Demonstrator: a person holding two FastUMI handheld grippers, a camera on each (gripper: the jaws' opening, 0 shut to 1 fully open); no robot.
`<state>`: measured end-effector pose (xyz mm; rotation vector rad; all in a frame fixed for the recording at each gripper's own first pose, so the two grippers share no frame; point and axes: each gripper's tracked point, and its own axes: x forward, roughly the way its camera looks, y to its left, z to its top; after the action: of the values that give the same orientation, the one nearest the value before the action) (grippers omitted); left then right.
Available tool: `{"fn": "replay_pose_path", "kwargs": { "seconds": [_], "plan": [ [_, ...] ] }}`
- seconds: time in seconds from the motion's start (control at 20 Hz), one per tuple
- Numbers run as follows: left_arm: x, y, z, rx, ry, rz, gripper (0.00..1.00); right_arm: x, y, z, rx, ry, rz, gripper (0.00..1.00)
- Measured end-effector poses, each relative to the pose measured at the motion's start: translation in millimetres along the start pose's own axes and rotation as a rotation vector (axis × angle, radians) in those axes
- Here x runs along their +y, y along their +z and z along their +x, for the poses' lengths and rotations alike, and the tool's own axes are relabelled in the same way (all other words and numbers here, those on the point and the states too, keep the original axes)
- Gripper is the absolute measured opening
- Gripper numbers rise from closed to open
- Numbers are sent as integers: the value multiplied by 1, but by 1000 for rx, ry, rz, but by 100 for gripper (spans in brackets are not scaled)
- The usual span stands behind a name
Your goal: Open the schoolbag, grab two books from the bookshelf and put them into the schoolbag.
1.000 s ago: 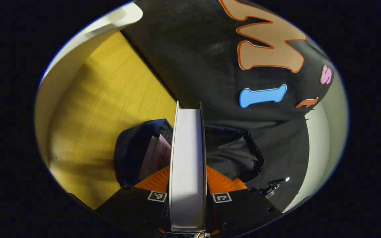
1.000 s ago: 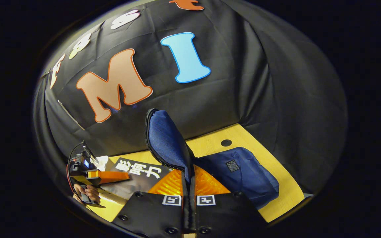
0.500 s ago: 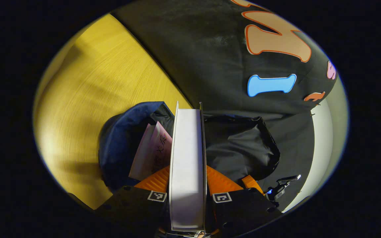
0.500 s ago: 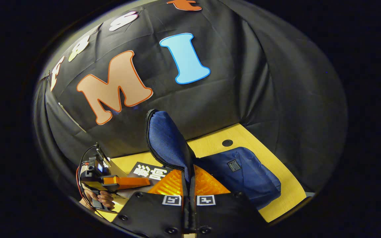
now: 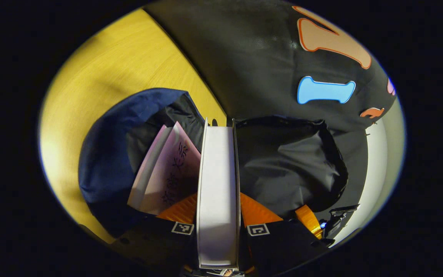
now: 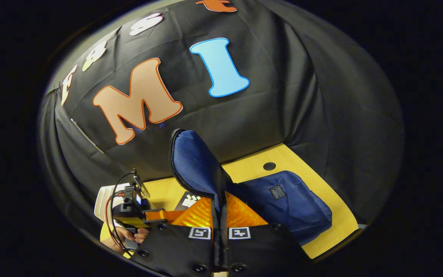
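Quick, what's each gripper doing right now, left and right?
Left gripper: shut on a book, over the open schoolbag.
Right gripper: shut on the schoolbag's flap, holding it up.

Open blue schoolbag; pink book inside

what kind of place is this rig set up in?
Looks like a small recording booth, not a real room: black cloth wall hung behind a yellow wooden tabletop. A navy fabric schoolbag lies open on it, its flap pinched by the right tongs; the left tongs grip a white book.
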<state>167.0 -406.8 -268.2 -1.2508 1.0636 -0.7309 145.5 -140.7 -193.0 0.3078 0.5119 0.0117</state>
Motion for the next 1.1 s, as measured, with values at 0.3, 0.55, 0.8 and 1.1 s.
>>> {"fn": "replay_pose_path", "kwargs": {
  "seconds": [0.3,0.55,0.8,1.1],
  "plan": [
    [2,-6,22,0,-20,-48,36,7,-3,2,4,18,-6,3],
    [6,-14,44,0,-35,-98,34,14,-8,2,15,33,-30,3],
    [9,-17,57,5,-11,-112,36,11,-7,4,13,30,-23,3],
    [12,-14,59,4,32,-149,36,8,-6,4,8,29,3,3]
  ]
}}
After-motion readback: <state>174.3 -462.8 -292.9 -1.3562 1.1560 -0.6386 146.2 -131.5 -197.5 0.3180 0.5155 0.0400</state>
